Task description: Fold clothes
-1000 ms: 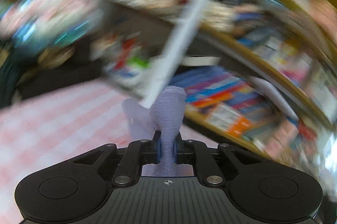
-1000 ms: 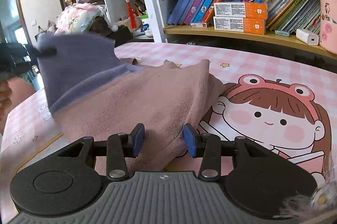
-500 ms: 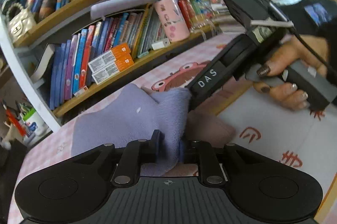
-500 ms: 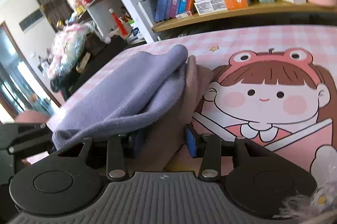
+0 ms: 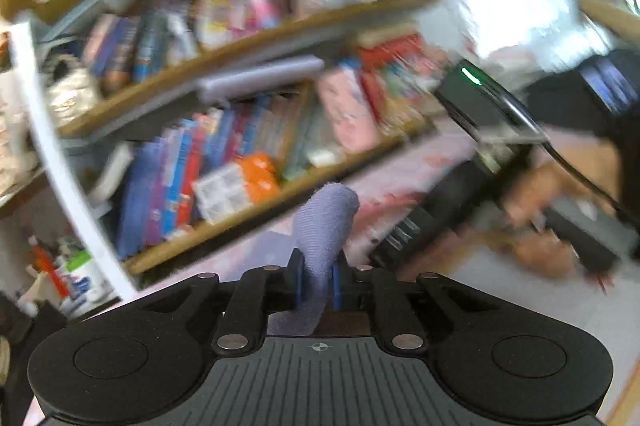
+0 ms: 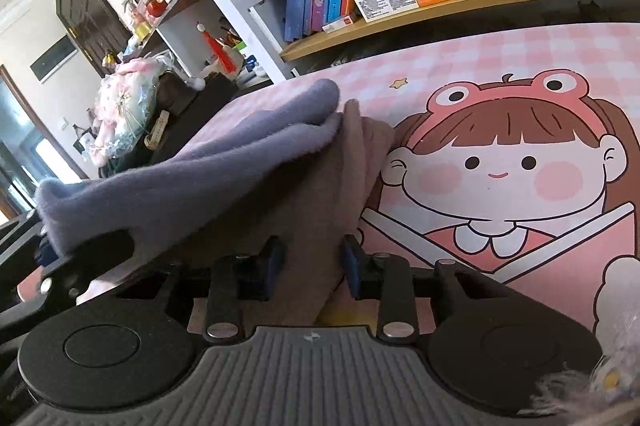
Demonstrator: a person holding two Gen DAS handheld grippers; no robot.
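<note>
The left gripper [image 5: 316,280] is pinched on a fold of the lavender cloth [image 6: 192,177], which stands up at lower centre of its blurred view. The right gripper [image 6: 312,266] has its jaws spread around the mauve cloth [image 6: 320,226] — contact unclear — at lower centre of its view. Both cloths lie on the pink cartoon mat [image 6: 500,161], lavender over mauve.

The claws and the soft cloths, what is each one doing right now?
Left claw: shut, pinching the purple cloth.
Right claw: open, with the pink-brown cloth lying between its fingers.
Purple cloth: folded over, draped on the pink-brown cloth.
Pink-brown cloth: bunched on the cartoon mat.
</note>
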